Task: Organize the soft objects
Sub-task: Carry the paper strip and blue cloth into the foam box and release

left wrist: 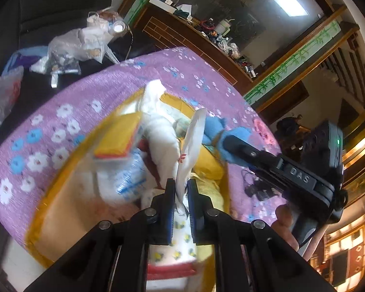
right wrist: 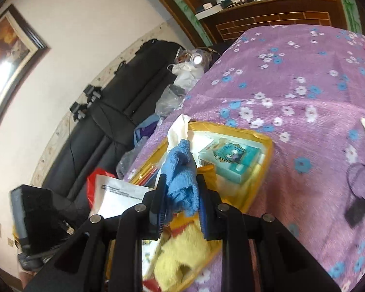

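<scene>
Blue terry, a small blue cloth (right wrist: 182,177), bunched between the dark pads of the right gripper (right wrist: 181,203) and pinched there, its folds spilling above and below the jaws. Hanging just over the yellow-rimmed tray (right wrist: 265,143) on the purple flowered bedspread (right wrist: 304,92). Below the jaws, a yellow towel (right wrist: 182,258) slumped across the tray's near edge; beyond them, a teal box (right wrist: 231,160) lying flat inside the tray.

From the left wrist: thin white plastic, a bag (left wrist: 191,146), drawn up in a taut strip and nipped between the nearly closed pads of the left gripper (left wrist: 181,202), the strip running straight out from the jaw gap toward the tray's middle. To its left, a white cloth bundle (left wrist: 163,133) and a yellow packet (left wrist: 116,141), both blurred, probably resting among the tray's contents. To its right, the right gripper (left wrist: 233,146) reaching in over the tray with the blue cloth (left wrist: 216,131) at its tip, just beside the bag. Bedspread (left wrist: 60,112) wrapping around the tray (left wrist: 60,172) on all visible sides.
</scene>
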The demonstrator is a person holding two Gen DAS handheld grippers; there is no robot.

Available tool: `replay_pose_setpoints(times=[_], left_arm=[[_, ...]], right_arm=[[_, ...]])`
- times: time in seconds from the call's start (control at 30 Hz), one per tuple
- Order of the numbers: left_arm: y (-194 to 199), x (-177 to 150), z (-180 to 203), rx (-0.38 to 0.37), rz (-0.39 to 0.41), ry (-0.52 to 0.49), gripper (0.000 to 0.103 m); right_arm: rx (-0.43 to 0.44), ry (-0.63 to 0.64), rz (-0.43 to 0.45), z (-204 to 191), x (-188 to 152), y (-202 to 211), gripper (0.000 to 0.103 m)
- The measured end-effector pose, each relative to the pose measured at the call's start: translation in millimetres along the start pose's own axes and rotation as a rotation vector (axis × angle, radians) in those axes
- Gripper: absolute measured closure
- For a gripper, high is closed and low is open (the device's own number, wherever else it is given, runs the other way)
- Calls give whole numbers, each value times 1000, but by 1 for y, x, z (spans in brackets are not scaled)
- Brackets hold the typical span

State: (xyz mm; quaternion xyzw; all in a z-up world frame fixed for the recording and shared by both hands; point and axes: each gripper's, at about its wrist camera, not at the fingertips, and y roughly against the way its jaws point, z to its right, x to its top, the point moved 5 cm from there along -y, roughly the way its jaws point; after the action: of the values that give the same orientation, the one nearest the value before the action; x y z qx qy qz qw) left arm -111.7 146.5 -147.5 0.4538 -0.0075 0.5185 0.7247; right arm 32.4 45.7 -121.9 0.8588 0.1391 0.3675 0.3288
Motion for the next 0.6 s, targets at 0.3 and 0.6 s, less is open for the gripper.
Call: replay_pose_setpoints(times=[0.3,0.6], left_arm=[[20,1,6,85,104,-92,34],[44,-8,47,60,156,-153,25]], right_arm=[[-18,9,36,-4,-2,9,44],[-30,37,138,4,-13,74,19]])
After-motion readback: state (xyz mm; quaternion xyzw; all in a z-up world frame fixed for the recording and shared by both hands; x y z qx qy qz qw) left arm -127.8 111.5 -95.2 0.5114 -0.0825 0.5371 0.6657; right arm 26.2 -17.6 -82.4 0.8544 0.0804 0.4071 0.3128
